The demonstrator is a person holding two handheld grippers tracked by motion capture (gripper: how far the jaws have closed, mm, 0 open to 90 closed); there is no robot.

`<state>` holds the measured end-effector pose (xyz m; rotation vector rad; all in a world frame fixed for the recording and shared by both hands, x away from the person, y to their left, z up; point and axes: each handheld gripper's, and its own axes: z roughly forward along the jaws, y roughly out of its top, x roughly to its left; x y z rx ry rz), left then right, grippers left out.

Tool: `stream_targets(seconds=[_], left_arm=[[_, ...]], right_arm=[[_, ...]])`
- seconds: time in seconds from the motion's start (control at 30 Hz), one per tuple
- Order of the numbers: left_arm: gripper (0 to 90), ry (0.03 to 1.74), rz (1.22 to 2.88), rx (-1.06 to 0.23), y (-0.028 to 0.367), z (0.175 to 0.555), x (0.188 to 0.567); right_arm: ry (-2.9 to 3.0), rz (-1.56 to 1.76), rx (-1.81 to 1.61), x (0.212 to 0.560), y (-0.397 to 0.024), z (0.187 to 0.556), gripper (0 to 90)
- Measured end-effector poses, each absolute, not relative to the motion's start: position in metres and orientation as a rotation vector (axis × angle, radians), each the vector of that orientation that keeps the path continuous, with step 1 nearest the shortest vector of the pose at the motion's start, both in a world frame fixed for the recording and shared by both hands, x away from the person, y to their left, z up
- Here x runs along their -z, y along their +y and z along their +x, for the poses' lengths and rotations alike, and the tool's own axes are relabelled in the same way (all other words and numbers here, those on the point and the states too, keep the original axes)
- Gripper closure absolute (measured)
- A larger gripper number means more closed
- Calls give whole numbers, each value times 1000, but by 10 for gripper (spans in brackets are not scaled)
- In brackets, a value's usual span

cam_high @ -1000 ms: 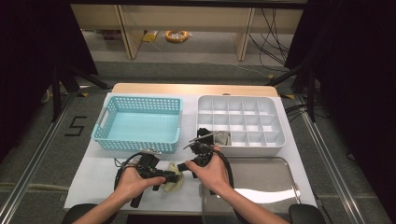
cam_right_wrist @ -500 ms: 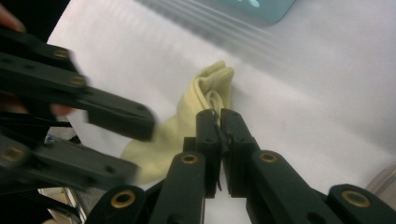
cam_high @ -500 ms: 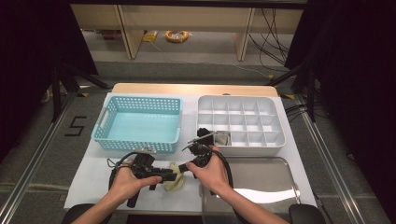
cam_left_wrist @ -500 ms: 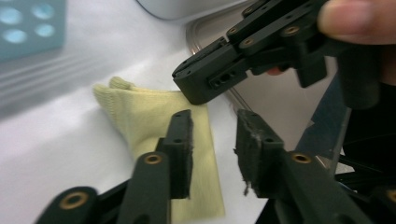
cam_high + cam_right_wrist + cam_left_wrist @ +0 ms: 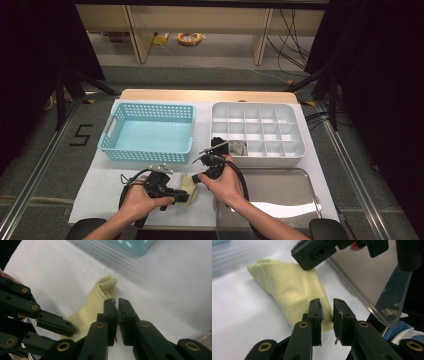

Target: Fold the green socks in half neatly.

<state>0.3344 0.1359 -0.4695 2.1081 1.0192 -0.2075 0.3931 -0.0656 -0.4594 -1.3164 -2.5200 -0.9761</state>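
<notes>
Left gripper (image 5: pixel 327 315): jaws set near together with a narrow gap; they have just been closing further. The yellow cloth (image 5: pixel 294 295) is seen just behind the tips; whether an edge is pinched cannot be told.
Right gripper (image 5: pixel 117 312): jaws almost pressed together, having just opened a little. The cloth's folded end (image 5: pixel 106 286) lies just beyond the left jaw; a grip on it cannot be told.
Yellow cloth (image 5: pixel 189 186): laid on the white table cover (image 5: pixel 100 187), between both grippers (image 5: pixel 182 194) (image 5: pixel 196 179) at the near edge.
Metal tray (image 5: pixel 290 192): set just right of the cloth.
Blue basket (image 5: pixel 147 132): placed behind, on the left.
White divided box (image 5: pixel 260 130): placed behind, on the right, holding a grey item (image 5: pixel 239 148) in a near compartment.
</notes>
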Motion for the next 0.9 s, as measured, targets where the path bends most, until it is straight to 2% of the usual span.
stream_targets(seconds=[0.37, 0.7, 0.9], left_arm=[[739, 996, 2083, 218, 136, 334, 471], [698, 971, 2103, 217, 136, 334, 472], [638, 968, 2061, 186, 145, 331, 462]], right_arm=[[-2415, -1423, 968, 452, -66, 386, 551], [-2404, -1410, 856, 475, -61, 390, 488], [-2378, -1412, 840, 476, -56, 391, 490]])
